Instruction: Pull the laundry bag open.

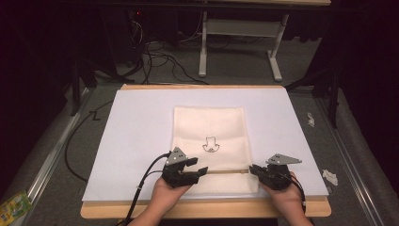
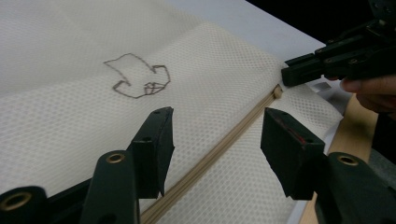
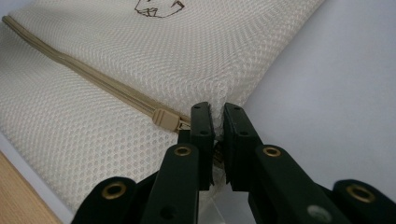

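Observation:
A cream mesh bag lies flat on a white sheet, with a small dark drawing on its middle. A tan zipper runs across its near part, and the slider sits at the right end. My left gripper is open at the bag's left side; in the left gripper view its jaws straddle the zipper line, with nothing gripped. My right gripper is shut on the bag's right edge, beside the slider, with mesh pinched between the pads. The right gripper also appears at the zipper's far end.
The sheet covers a wooden board whose near edge shows under the person's hands. White scraps lie off the sheet to the right and a green packet at the lower left. Cables and a white table frame stand behind.

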Action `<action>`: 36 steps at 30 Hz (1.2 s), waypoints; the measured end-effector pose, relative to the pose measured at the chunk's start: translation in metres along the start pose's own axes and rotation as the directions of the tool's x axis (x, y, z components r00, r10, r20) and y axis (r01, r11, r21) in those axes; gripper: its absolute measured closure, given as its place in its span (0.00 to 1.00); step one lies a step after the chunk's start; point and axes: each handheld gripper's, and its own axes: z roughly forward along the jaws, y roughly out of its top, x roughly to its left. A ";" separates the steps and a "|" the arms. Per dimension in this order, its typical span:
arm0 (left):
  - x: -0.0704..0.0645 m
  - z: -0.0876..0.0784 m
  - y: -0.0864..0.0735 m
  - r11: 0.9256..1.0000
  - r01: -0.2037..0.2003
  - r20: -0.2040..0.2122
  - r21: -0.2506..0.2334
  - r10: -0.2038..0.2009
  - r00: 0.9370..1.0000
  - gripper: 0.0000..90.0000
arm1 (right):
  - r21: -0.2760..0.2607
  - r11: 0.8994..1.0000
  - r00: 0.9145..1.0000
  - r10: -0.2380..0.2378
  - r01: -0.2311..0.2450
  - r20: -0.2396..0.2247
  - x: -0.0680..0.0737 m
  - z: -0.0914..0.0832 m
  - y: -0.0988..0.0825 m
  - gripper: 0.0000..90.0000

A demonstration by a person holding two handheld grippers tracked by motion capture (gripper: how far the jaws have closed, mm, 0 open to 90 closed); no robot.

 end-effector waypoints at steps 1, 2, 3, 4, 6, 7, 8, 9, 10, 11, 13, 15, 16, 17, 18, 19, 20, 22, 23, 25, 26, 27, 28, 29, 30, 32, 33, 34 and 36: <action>-0.002 0.004 0.000 1.000 0.003 0.012 -0.001 -0.003 1.000 0.51 | -0.007 1.000 1.000 -0.012 0.012 0.001 0.000 -0.001 0.000 0.94; -0.004 0.008 0.000 1.000 0.008 0.023 -0.001 -0.008 1.000 0.52 | -0.016 1.000 1.000 -0.024 0.024 0.007 0.002 -0.004 0.002 0.94; -0.007 0.012 0.000 1.000 0.005 0.034 0.001 -0.005 0.999 0.52 | -0.016 1.000 1.000 -0.024 0.024 0.007 0.002 -0.004 0.002 0.94; -0.010 0.017 0.000 1.000 0.002 0.042 0.003 -0.002 0.999 0.54 | -0.033 0.999 1.000 -0.028 0.029 0.013 0.003 -0.007 0.004 0.94; -0.016 0.025 0.000 1.000 0.002 0.059 0.018 -0.003 0.998 0.55 | -0.040 0.999 1.000 -0.026 0.027 0.012 0.004 -0.008 0.004 0.94; -0.020 0.030 0.001 1.000 0.009 0.074 0.027 -0.011 0.997 0.56 | -0.046 0.998 0.999 -0.033 0.033 0.013 0.004 -0.009 0.004 0.94; -0.023 0.034 0.002 0.999 0.012 0.084 0.030 -0.015 0.996 0.57 | -0.054 0.998 0.999 -0.036 0.037 0.014 0.005 -0.011 0.003 0.94; -0.027 0.039 0.003 0.999 0.008 0.091 0.031 -0.011 0.996 0.57 | -0.054 0.998 0.999 -0.036 0.037 0.014 0.005 -0.011 0.003 0.94; -0.031 0.043 0.004 1.000 0.000 0.096 0.029 -0.003 0.995 0.58 | -0.063 0.997 0.999 -0.041 0.041 0.012 0.005 -0.013 0.003 0.94; -0.035 0.048 0.004 0.999 -0.011 0.100 0.031 0.008 0.995 0.58 | -0.063 0.997 0.999 -0.041 0.041 0.012 0.005 -0.013 0.003 0.94; -0.042 0.059 0.005 0.999 -0.019 0.110 0.038 0.015 0.994 0.60 | -0.070 0.997 0.999 -0.038 0.038 0.009 0.005 -0.014 0.004 0.94; -0.047 0.070 0.006 0.999 -0.016 0.115 0.050 0.010 0.993 0.62 | -0.082 0.996 1.000 -0.030 0.031 0.006 0.005 -0.016 0.005 0.94; -0.052 0.080 0.006 0.998 0.000 0.123 0.056 -0.007 0.992 0.64 | -0.093 0.996 1.000 -0.020 0.020 0.002 0.004 -0.017 0.006 0.94; -0.052 0.080 0.006 0.998 0.000 0.123 0.056 -0.007 0.992 0.65 | -0.093 0.996 1.000 -0.020 0.020 0.002 0.004 -0.017 0.006 0.94; -0.054 0.085 0.006 0.998 0.004 0.130 0.058 -0.011 0.991 0.65 | -0.094 0.995 1.000 -0.022 0.022 0.001 0.004 -0.017 0.006 0.94; -0.056 0.089 0.007 0.998 0.001 0.135 0.061 -0.009 0.991 0.67 | -0.093 0.995 1.000 -0.023 0.023 -0.001 0.005 -0.016 0.006 0.94; -0.059 0.093 0.007 0.998 -0.005 0.136 0.062 -0.004 0.991 0.67 | -0.093 0.995 1.000 -0.023 0.023 -0.001 0.005 -0.016 0.006 0.94; -0.063 0.100 0.008 0.998 -0.010 0.126 0.067 0.002 0.992 0.70 | -0.098 0.995 0.999 -0.035 0.034 0.000 0.006 -0.017 0.007 0.94; -0.064 0.103 0.007 0.998 -0.006 0.120 0.067 -0.002 0.993 0.70 | -0.098 0.995 0.999 -0.035 0.034 0.000 0.006 -0.017 0.007 0.94; -0.066 0.107 0.006 0.998 0.005 0.114 0.065 -0.012 0.993 0.74 | -0.101 0.994 0.999 -0.034 0.034 0.001 0.007 -0.017 0.007 0.94; -0.066 0.108 0.006 0.998 0.002 0.112 0.065 -0.009 0.994 0.77 | -0.101 0.994 0.999 -0.041 0.041 0.001 0.008 -0.017 0.007 0.94; -0.067 0.109 0.006 0.998 0.002 0.108 0.063 -0.009 0.994 0.79 | -0.101 0.994 0.999 -0.041 0.041 0.002 0.008 -0.017 0.008 0.94; -0.067 0.109 0.006 0.998 0.001 0.099 0.056 -0.007 0.995 0.80 | -0.101 0.994 0.999 -0.042 0.042 0.001 0.009 -0.017 0.008 0.94; -0.067 0.109 0.007 0.999 0.002 0.093 0.049 -0.007 0.996 0.83 | -0.102 0.994 0.999 -0.041 0.041 0.001 0.009 -0.017 0.008 0.94; -0.067 0.110 0.007 0.999 0.003 0.087 0.044 -0.006 0.996 0.85 | -0.103 0.994 0.999 -0.043 0.043 -0.001 0.009 -0.017 0.008 0.94; -0.066 0.111 0.007 0.999 0.007 0.081 0.041 -0.011 0.997 0.89 | -0.098 0.994 0.999 -0.044 0.044 -0.002 0.008 -0.016 0.007 0.94; -0.065 0.112 0.006 0.999 0.010 0.079 0.043 -0.013 0.997 0.92 | -0.097 0.994 0.999 -0.045 0.044 -0.002 0.008 -0.016 0.007 0.94; -0.065 0.112 0.006 0.999 0.015 0.081 0.042 -0.019 0.997 0.95 | -0.096 0.994 0.999 -0.045 0.045 -0.002 0.008 -0.016 0.007 0.94; -0.064 0.112 0.007 0.999 0.022 0.085 0.040 -0.025 0.996 0.96 | -0.096 0.994 0.999 -0.044 0.044 0.002 0.008 -0.016 0.006 0.94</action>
